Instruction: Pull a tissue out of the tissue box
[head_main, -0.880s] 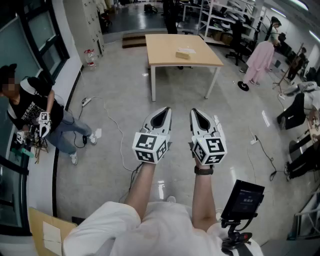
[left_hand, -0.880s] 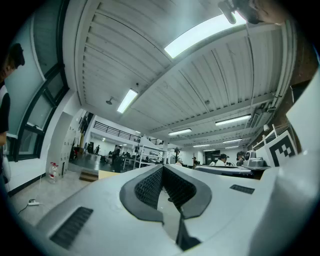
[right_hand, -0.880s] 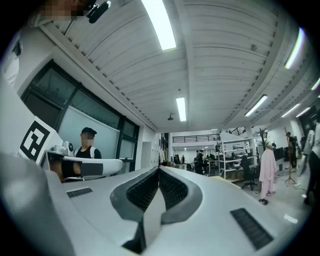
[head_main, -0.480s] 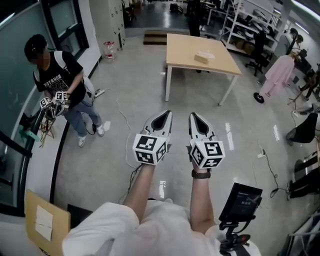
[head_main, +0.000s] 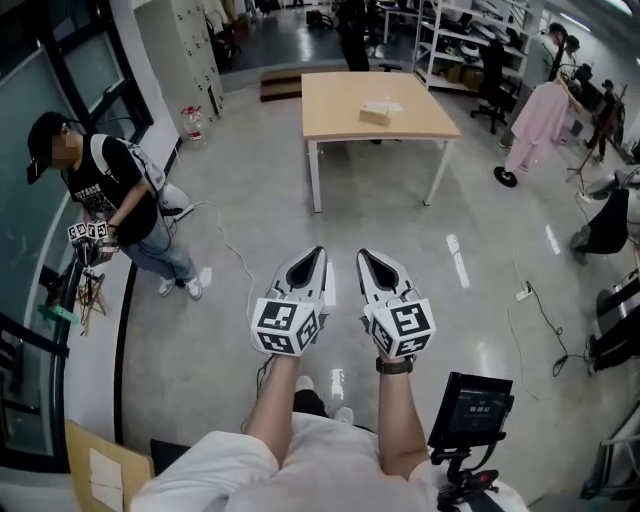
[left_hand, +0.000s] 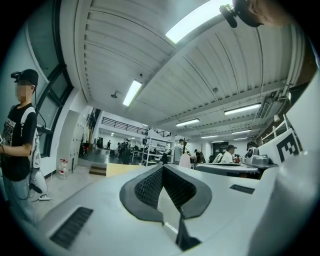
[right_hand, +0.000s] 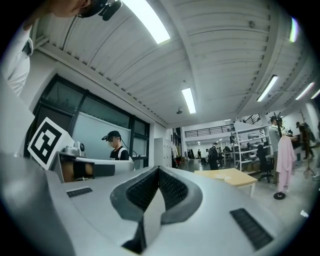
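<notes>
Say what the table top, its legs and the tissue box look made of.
Table top: light wood or wood laminate, matte, even tan colour. Legs: likely white-painted metal, thin and straight. Tissue box: probably cardboard, tan, matte; too small to be sure.

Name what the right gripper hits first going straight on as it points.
Nothing close to the right gripper: free way above the floor; far ahead, the wooden table probably comes first, depth unclear.
</notes>
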